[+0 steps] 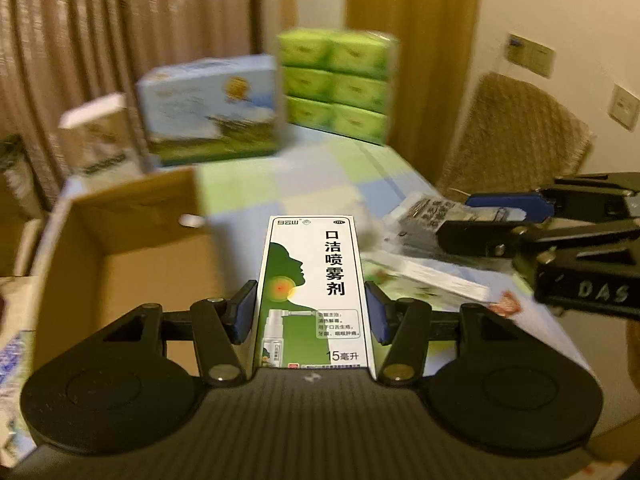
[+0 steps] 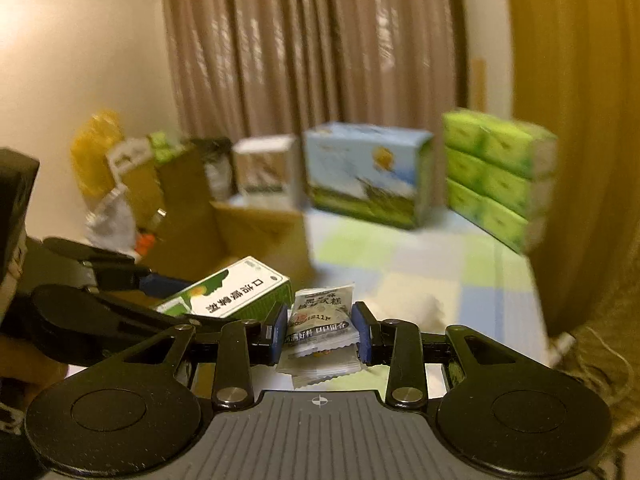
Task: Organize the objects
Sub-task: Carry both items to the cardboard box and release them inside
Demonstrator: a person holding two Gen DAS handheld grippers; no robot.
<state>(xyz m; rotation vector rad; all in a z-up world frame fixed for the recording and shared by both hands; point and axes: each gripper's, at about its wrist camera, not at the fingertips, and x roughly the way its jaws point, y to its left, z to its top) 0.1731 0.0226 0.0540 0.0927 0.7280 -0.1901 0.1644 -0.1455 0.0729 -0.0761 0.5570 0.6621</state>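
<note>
Clamped between the blue pads of the left gripper (image 1: 311,312) was one white-and-green spray box (image 1: 312,292), held lengthwise with its printed face up, above the near edge of an open cardboard box (image 1: 120,248). The right gripper (image 2: 320,330) was closed on a single white snack sachet (image 2: 322,316), its crinkled end sticking out past the fingertips; at least one more sachet (image 2: 320,368) lay flat on the table beneath it.

The two grippers sat just beside each other, the spray box nearly touching the right one's left finger in the right wrist view.

Beyond them, on the checked tablecloth (image 1: 304,184), stood one blue-and-green carton (image 1: 212,108), one smaller white carton (image 1: 100,140) to its left, and one pack of green tissues (image 1: 336,84) showing six bundles, stacked three high and two wide. Motion blur softened all of these. A woven chair back (image 1: 516,136) rose at the table's right side, and curtains (image 1: 120,20) hung behind.
</note>
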